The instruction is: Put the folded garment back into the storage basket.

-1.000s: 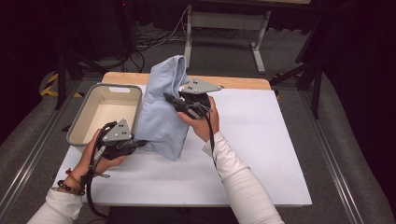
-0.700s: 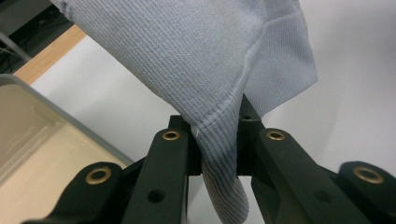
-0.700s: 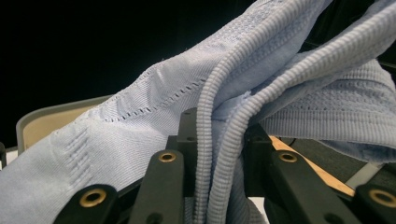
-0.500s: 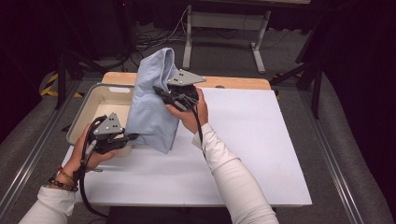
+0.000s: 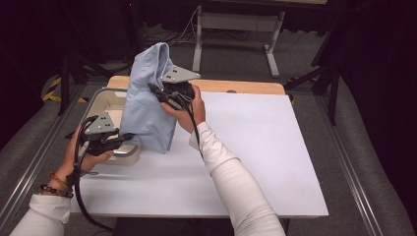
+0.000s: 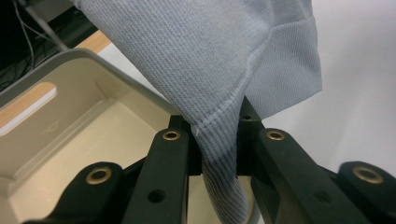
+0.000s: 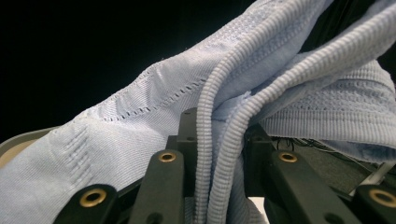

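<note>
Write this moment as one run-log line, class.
left gripper: shut on garment | right gripper: shut on garment | garment: lifted beside bin | table

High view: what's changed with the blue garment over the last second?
Both grippers carried the blue garment leftward, from the white table to over the beige bin. The right gripper moved up and left, and the left gripper moved left to the bin's near rim. Both stay shut on the fabric; the bin has not moved.
</note>
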A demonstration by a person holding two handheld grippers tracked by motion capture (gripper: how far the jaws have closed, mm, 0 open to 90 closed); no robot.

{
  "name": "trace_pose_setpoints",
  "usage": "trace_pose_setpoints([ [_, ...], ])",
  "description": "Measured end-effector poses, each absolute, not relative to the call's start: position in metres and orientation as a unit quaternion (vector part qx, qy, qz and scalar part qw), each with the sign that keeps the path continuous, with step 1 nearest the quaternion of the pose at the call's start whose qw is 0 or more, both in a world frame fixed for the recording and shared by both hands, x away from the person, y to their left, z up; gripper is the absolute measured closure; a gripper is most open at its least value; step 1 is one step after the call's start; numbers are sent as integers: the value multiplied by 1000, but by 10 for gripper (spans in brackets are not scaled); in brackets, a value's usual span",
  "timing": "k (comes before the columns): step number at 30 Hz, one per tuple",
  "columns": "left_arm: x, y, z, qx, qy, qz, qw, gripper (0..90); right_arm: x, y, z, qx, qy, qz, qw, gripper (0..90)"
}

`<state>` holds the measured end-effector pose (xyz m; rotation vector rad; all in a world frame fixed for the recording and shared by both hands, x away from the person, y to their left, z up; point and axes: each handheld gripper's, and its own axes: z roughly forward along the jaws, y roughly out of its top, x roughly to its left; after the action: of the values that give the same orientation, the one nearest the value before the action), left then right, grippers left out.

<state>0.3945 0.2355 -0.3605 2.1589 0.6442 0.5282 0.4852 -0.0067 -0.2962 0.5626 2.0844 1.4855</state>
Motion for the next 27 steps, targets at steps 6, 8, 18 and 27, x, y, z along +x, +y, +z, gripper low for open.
trace_pose_setpoints([
  [6,394,246,-360,850,266,213,402,796,488,3,-295,201,770,549,255,738],
  [8,393,248,-360,848,268,217,403,796,488,6,-294,197,771,549,255,738],
  [18,391,266,-361,843,285,228,395,796,493,33,-292,179,777,549,252,738],
  [27,390,282,-362,838,306,246,379,796,500,54,-290,173,780,551,242,738],
])
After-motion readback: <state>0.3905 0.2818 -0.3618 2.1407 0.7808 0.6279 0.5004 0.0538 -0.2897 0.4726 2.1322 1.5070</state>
